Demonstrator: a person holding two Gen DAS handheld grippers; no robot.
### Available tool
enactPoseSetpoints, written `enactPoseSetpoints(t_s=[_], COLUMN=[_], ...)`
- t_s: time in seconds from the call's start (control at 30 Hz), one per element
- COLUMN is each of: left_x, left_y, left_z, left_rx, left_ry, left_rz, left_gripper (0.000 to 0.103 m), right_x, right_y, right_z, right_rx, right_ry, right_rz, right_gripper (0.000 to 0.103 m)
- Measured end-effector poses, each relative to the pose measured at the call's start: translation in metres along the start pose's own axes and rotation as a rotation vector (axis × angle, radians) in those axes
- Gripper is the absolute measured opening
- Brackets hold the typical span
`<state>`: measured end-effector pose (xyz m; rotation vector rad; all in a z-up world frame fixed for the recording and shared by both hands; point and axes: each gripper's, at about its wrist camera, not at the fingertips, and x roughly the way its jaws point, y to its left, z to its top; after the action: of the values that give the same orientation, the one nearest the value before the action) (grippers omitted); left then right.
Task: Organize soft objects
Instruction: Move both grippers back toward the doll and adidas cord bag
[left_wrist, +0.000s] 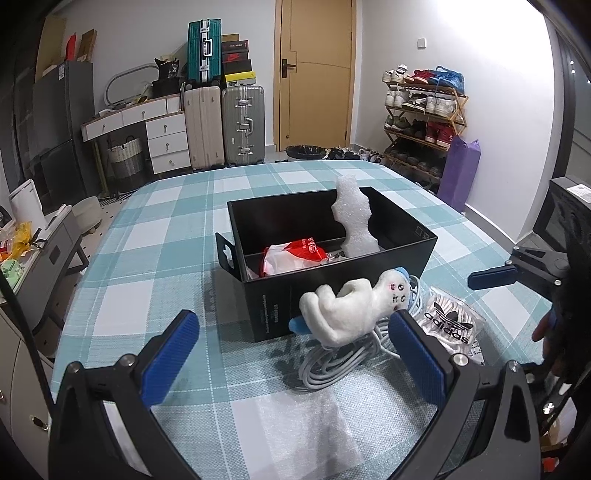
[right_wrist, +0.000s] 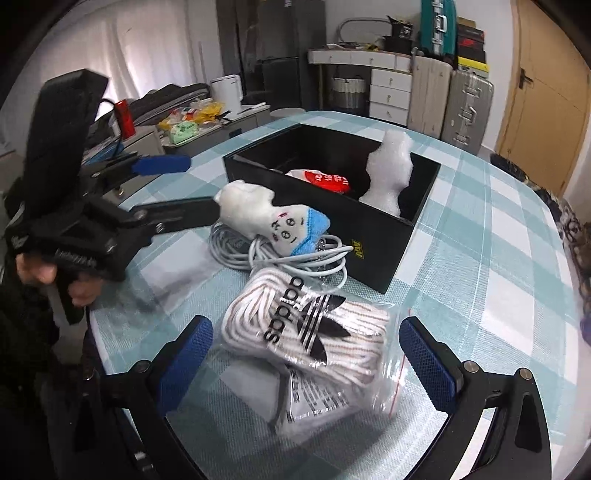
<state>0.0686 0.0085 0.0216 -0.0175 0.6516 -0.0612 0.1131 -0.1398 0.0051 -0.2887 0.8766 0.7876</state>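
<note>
A white plush toy (left_wrist: 347, 308) with a blue cap lies on a coiled grey cable (left_wrist: 332, 360) in front of a black open box (left_wrist: 258, 291). The box holds a white foam piece (left_wrist: 351, 218) and a red-and-white plastic bag (left_wrist: 291, 254). My left gripper (left_wrist: 295, 354) is open, its fingers on either side of the toy and cable. In the right wrist view my right gripper (right_wrist: 306, 363) is open around a clear Adidas bag of laces (right_wrist: 306, 332). The toy (right_wrist: 266, 218), cable (right_wrist: 288, 258), box (right_wrist: 384, 254) and left gripper (right_wrist: 184, 184) show there too.
The checked teal tablecloth (left_wrist: 155, 266) covers the table. The right gripper's finger (left_wrist: 493, 277) reaches in from the right. The Adidas bag (left_wrist: 448, 321) lies right of the toy. Suitcases (left_wrist: 225, 122), drawers, a shoe rack (left_wrist: 421, 118) and a door stand beyond.
</note>
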Motion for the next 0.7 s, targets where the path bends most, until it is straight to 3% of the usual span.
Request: enactPoseSetpoints(t_s=[0.17, 0.33, 0.7], left_x=[-0.001, -0.001, 0.003], left_y=[0.002, 0.004, 0.007], left_z=[0.000, 0.000, 0.000], left_rx=[-0.006, -0.007, -0.017], left_ry=[0.000, 0.002, 0.009], left_rz=[-0.001, -0.003, -0.003], left_gripper=[0.103, 0.103, 0.103], right_x=[-0.012, 0.003, 0.031], right_y=[0.002, 0.001, 0.002], right_z=[-0.004, -0.001, 0.012], right_rx=[-0.077, -0.110, -0.172], right_ry=[0.011, 0.057, 0.096], right_rz=[-0.002, -0.015, 0.080], right_gripper=[0.103, 0.103, 0.101])
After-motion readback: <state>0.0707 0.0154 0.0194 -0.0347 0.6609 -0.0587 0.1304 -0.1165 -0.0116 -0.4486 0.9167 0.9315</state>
